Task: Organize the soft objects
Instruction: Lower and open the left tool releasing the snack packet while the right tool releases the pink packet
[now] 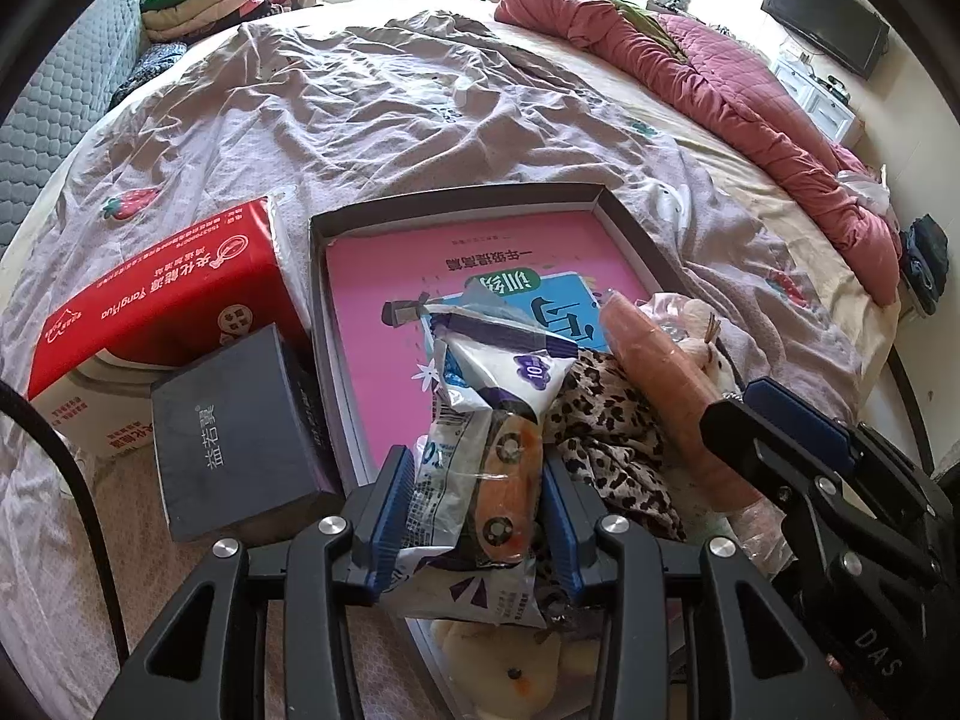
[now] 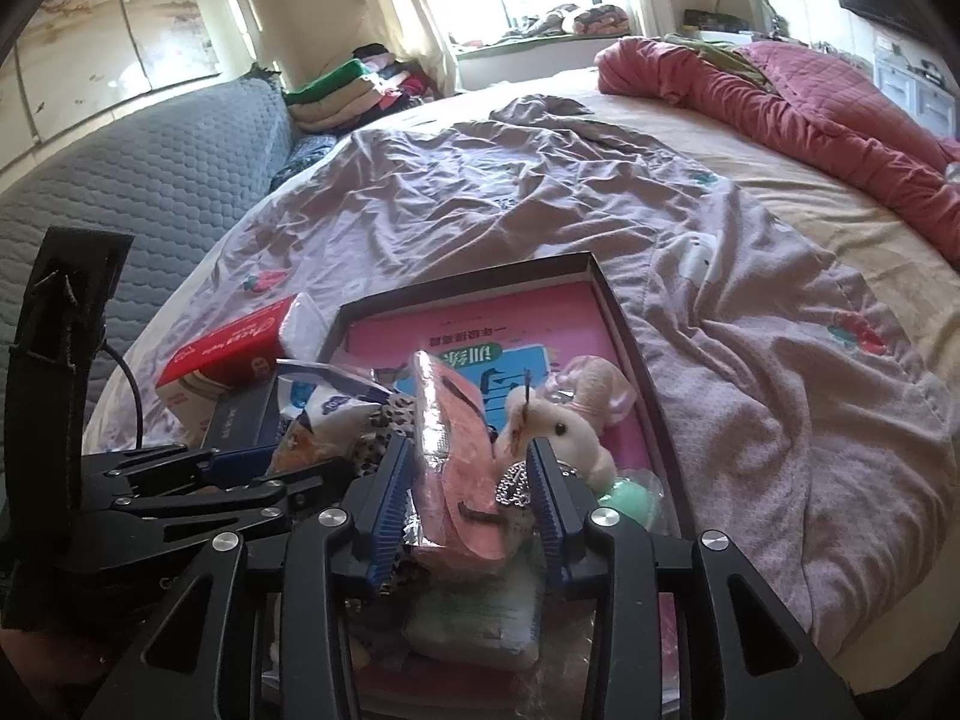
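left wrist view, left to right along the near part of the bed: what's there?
Red tissue pack → grey box → white snack packet in the left claw → leopard cloth → pink wrapped roll → right claw.

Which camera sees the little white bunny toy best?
The right wrist view. There the white bunny toy shows its face and dark eye, lying in the tray just beyond the right gripper. The left wrist view shows only a pale sliver of it behind the pink wrapped roll.
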The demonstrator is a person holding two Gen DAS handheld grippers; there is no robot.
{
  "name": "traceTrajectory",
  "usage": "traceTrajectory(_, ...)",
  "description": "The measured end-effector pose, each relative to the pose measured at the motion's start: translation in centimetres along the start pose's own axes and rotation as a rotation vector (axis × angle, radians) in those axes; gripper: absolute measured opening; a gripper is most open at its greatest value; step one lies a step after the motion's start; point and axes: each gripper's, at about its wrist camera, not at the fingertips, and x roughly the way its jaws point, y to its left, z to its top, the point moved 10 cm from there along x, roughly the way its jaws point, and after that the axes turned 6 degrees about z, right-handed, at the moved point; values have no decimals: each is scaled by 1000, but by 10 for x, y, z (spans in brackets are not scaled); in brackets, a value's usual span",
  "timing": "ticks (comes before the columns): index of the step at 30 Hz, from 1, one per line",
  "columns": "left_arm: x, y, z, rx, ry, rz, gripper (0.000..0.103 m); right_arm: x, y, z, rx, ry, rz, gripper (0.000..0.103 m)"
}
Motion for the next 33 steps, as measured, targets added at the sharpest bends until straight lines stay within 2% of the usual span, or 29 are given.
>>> traceTrajectory(7,-4,-2,-1,-3,5,-3,43,-7,5,3,-2,-13,12,48)
traceTrajectory(14,-8,-3,-5,-16,12,-38,52,-16,0,5,22,-26,-1,52)
traceTrajectory(18,-12,1,-6,-5,4,-6,56,-19,-1,4,28,-23,-7,55)
traceTrajectory(22,-17,2,-7,-20,0,-20,65,-24,-2,4,29,-27,-13,55)
traceTrajectory(33,-35,6,-8,-34,-22,-41,70,-44,6,9,11,-50,-28,58)
